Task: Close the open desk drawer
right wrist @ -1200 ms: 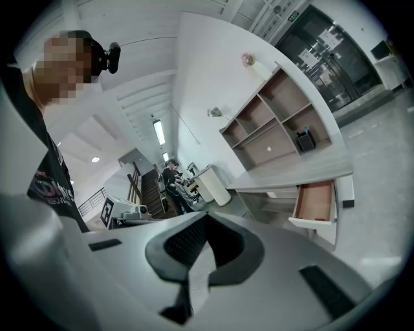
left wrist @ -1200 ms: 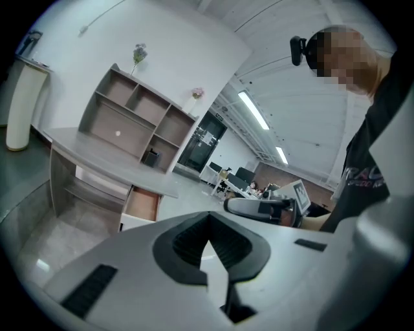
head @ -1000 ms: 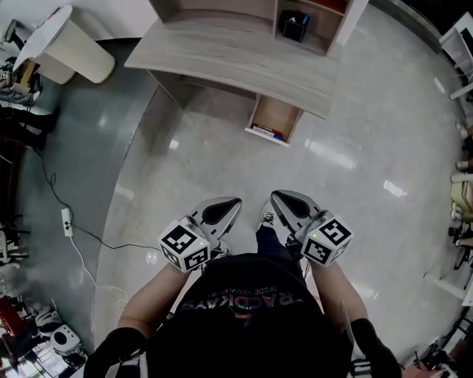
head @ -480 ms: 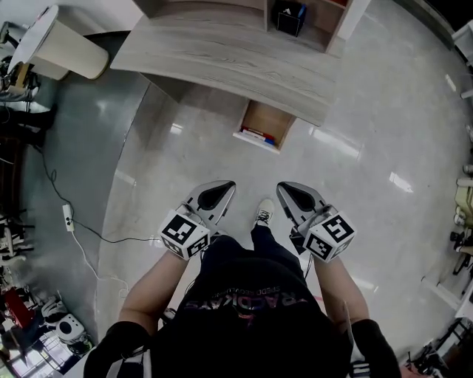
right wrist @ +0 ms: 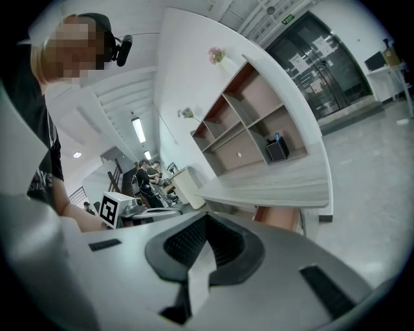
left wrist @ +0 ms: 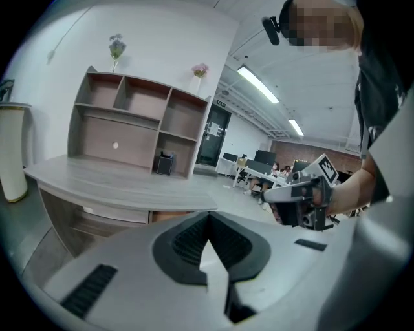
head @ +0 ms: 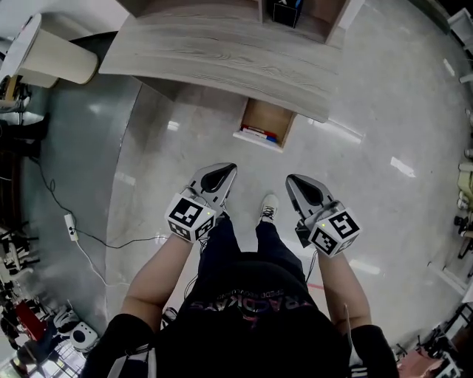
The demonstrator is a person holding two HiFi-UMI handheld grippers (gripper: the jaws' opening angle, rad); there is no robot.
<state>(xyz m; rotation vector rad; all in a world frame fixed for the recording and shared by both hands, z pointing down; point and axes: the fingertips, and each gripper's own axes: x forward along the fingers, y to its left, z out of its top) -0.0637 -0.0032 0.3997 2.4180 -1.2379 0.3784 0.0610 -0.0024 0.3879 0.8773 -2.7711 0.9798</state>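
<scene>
The grey wood desk point(head: 222, 59) stands at the top of the head view. Its drawer point(head: 264, 124) hangs open under the front edge, with a few flat items along its white front. My left gripper point(head: 224, 172) is held above the floor, well short of the drawer, jaws shut and empty. My right gripper point(head: 295, 181) is level with it on the right, also shut and empty. In the left gripper view the desk point(left wrist: 116, 184) lies ahead past the shut left gripper point(left wrist: 208, 223). The right gripper view shows the desk point(right wrist: 272, 184) and the drawer side point(right wrist: 278, 218) beyond the shut right gripper point(right wrist: 206, 223).
A shelf unit point(head: 310, 18) sits on the desk with a dark box in it. A cream bin point(head: 52, 55) stands at the left. A cable and power strip point(head: 72, 227) lie on the floor at left. My shoe point(head: 269, 207) is between the grippers.
I have stepped nearer the desk. Both grippers have sunk a little and drifted apart; the drawer stays open.
</scene>
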